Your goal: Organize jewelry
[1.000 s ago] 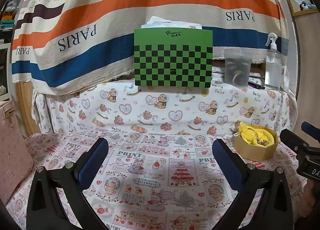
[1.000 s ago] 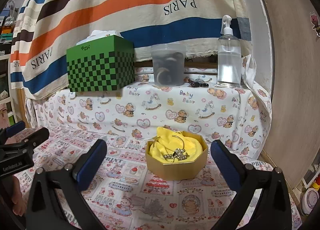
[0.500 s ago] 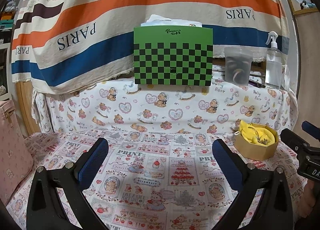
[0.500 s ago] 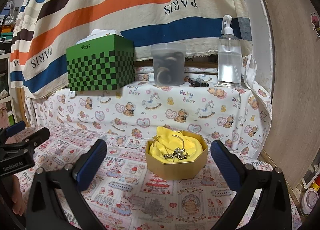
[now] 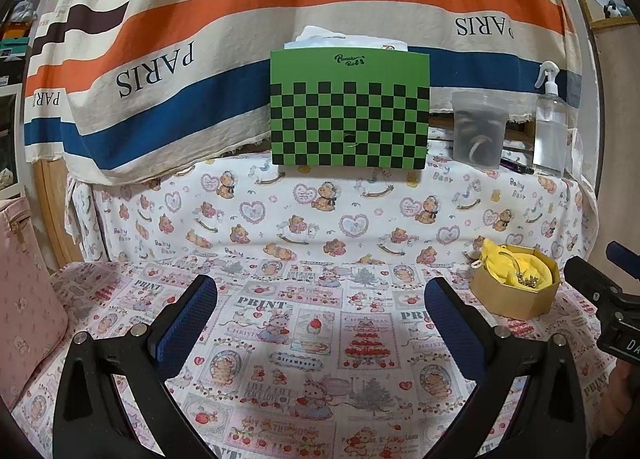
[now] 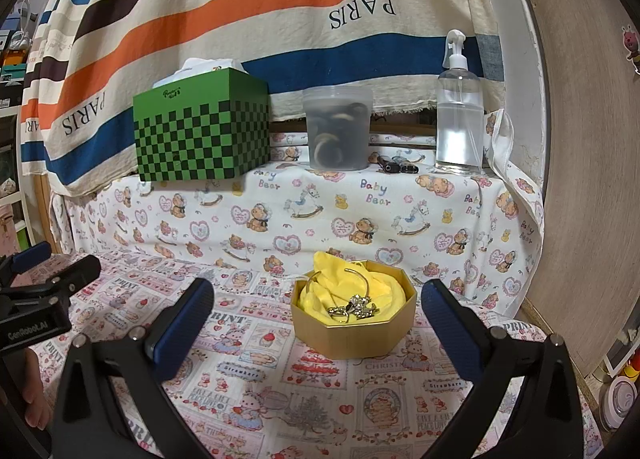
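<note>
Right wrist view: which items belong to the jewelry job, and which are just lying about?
Job: gold octagonal box, yellow cloth lining it, silver jewelry on the cloth.

Lying about: green checkered box, lidded plastic tub, spray bottle.

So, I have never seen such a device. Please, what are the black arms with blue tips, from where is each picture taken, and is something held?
There is no robot here: a person holds a two-finger claw in each hand, and each carries a wide-angle camera looking forward along its fingers. One picture comes from the left claw, the other from the right claw; each also glimpses the other claw at its edge. Both are open and hold nothing. On the printed cloth sits a gold octagonal box lined with yellow fabric, with silver jewelry inside. It lies in front of the right claw. On the ledge behind stand a green checkered box, a cloudy plastic cup and a spray bottle.
</note>
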A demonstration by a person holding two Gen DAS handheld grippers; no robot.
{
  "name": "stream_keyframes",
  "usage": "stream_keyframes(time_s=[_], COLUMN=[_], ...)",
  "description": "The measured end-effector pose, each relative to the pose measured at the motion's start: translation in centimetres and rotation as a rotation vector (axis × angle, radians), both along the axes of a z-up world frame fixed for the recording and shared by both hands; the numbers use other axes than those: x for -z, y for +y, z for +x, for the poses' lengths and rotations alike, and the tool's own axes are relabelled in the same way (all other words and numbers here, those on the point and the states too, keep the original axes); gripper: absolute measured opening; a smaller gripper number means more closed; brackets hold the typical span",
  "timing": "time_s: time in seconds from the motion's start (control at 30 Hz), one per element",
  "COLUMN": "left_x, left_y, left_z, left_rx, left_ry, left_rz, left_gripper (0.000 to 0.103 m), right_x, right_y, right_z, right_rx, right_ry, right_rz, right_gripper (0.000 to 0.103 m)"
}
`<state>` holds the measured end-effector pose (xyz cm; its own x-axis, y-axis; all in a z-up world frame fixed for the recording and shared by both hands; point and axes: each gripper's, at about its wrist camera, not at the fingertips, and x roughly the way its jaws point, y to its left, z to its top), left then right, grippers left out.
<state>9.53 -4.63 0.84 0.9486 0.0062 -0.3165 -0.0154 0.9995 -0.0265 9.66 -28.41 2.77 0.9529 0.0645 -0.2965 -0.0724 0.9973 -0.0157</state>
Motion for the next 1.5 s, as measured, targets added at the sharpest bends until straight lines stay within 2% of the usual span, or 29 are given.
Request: stream_keyframes(time_s=[1.5], left_x=[-0.12], left_y=[-0.41], left_z=[-0.21], left_rx=[0.009], left_ry=[-0.008], left_rz=[0.017], left_gripper=[0.103], right_x=[0.06], right_y=[0.11], right_z=[-0.04], right_rx=[-0.007], right_ry=[0.002], right_rz=[-0.004], right_gripper=[0.103])
